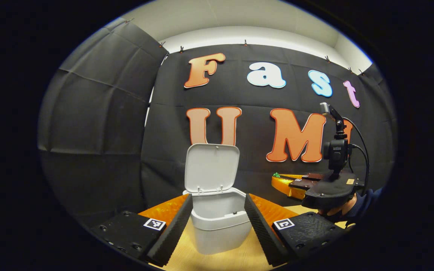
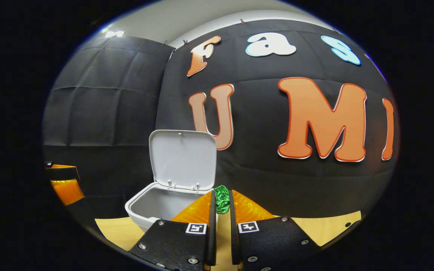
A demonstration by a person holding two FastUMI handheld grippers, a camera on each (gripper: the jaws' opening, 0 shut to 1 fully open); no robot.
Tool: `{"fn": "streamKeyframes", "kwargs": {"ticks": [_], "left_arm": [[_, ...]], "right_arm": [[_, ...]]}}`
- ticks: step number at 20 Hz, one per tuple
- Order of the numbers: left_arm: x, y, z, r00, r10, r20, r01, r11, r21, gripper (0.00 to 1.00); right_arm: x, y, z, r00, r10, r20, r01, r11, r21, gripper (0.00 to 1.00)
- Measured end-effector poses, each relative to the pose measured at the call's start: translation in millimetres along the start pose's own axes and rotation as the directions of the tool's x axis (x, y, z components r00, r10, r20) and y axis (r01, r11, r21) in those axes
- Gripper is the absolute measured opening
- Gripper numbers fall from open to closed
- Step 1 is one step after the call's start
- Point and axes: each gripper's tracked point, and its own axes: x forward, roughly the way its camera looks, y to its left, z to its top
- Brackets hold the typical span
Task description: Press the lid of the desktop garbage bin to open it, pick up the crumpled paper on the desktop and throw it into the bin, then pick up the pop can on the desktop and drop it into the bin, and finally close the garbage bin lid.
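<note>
- In the left gripper view, my left gripper point(image 1: 219, 216) has its two fingers spread wide apart, and they hold nothing.
- Between those fingers, farther ahead, stands the white garbage bin point(image 1: 220, 226) on the light wooden desktop point(image 1: 217, 259). Its lid point(image 1: 211, 167) is open and stands upright at the back, hinged to the rear rim.
- To the right in that same view is my right gripper point(image 1: 283, 180), seen from the side and raised above the desktop, with a small camera mounted on top (a cable runs from it). A hand point(image 1: 339, 210) grips it from beneath. A speck of green shows at its tip.
- In the right gripper view, my right gripper point(image 2: 221, 203) has its fingers drawn close together, pinching a green crumpled paper point(image 2: 222, 198) at the tips.
- The open bin point(image 2: 153, 207) sits to the left of those fingers, and the paper is just beside its right rim, at about rim height. I cannot tell whether the paper is over the opening.
- At the far left edge, part of my left gripper point(image 2: 64, 184) is visible.
</note>
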Motion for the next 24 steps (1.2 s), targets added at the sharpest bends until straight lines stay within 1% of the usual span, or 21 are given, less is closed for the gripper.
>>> {"fn": "streamKeyframes", "kwargs": {"ticks": [1, 2, 3, 5, 9, 10, 11, 18, 19, 20, 21, 22, 23, 24], "left_arm": [[-1.9, 6.3, -0.6, 1.0, 0.014, -0.001, -0.014, 1.0, -0.003, 0.88], [-4.4, 11.7, -0.9, 1.0, 0.028, -0.001, -0.028, 1.0, -0.004, 0.92], [-6.7, 16.7, -1.1, 0.999, 0.039, 0.001, -0.039, 0.999, -0.005, 0.88], [-12.2, 25.4, -0.4, 0.998, 0.058, 0.005, -0.058, 0.998, -0.004, 0.88], [-15.8, 33.7, -3.3, 0.997, 0.08, 0.003, -0.08, 0.997, 0.0, 0.88], [-16.2, 35.5, -3.8, 0.997, 0.084, 0.001, -0.084, 0.996, 0.003, 0.92], [-17.1, 36.3, -6.1, 0.996, 0.087, -0.001, -0.087, 0.996, 0.005, 0.88], [-16.3, 35.3, -11.5, 0.996, 0.085, -0.017, -0.085, 0.996, 0.008, 0.88], [-15.8, 33.6, -11.7, 0.996, 0.084, -0.021, -0.084, 0.996, 0.007, 0.88], [-17.3, 30.7, -13.1, 0.996, 0.081, -0.024, -0.081, 0.997, 0.005, 0.88], [-16.8, 30.0, -14.5, 0.997, 0.077, -0.031, -0.077, 0.997, 0.003, 0.88], [-16.1, 28.1, -15.6, 0.997, 0.074, -0.036, -0.074, 0.997, 0.001, 0.88], [-14.8, 25.6, -17.6, 0.997, 0.069, -0.04, -0.069, 0.998, -0.001, 0.88], [-12.9, 23.6, -18.6, 0.997, 0.063, -0.041, -0.063, 0.998, -0.002, 0.88]], "right_arm": [[7.0, 10.1, 2.8, 1.0, 0.018, 0.001, -0.018, 1.0, -0.002, 0.16], [12.5, 16.5, 4.2, 1.0, 0.027, 0.003, -0.027, 1.0, -0.005, 0.16], [15.2, 22.1, 5.1, 0.999, 0.041, 0.004, -0.041, 0.999, -0.004, 0.16], [23.3, 31.7, 2.6, 0.998, 0.056, 0.001, -0.056, 0.998, 0.0, 0.16], [35.0, 39.1, -2.6, 0.998, 0.064, -0.012, -0.064, 0.998, -0.006, 0.16], [38.6, 37.3, -3.1, 0.998, 0.057, -0.008, -0.057, 0.998, -0.017, 0.16], [42.0, 36.5, -3.6, 0.998, 0.056, -0.007, -0.057, 0.998, -0.022, 0.16], [65.4, 40.1, -12.4, 0.998, 0.055, -0.03, -0.055, 0.998, 0.002, 0.16], [66.6, 40.1, -12.9, 0.998, 0.05, -0.032, -0.05, 0.999, 0.001, 0.17], [66.6, 42.3, -13.6, 0.998, 0.056, -0.033, -0.056, 0.998, 0.003, 0.12], [65.9, 43.0, -13.2, 0.998, 0.058, -0.031, -0.058, 0.998, 0.002, 0.29], [64.4, 42.5, -12.8, 0.998, 0.056, -0.028, -0.056, 0.998, -0.002, 0.48], [64.3, 42.0, -10.7, 0.998, 0.056, -0.022, -0.056, 0.998, -0.006, 0.46], [62.6, 40.5, -9.5, 0.998, 0.057, -0.016, -0.057, 0.998, -0.007, 0.62]]}}
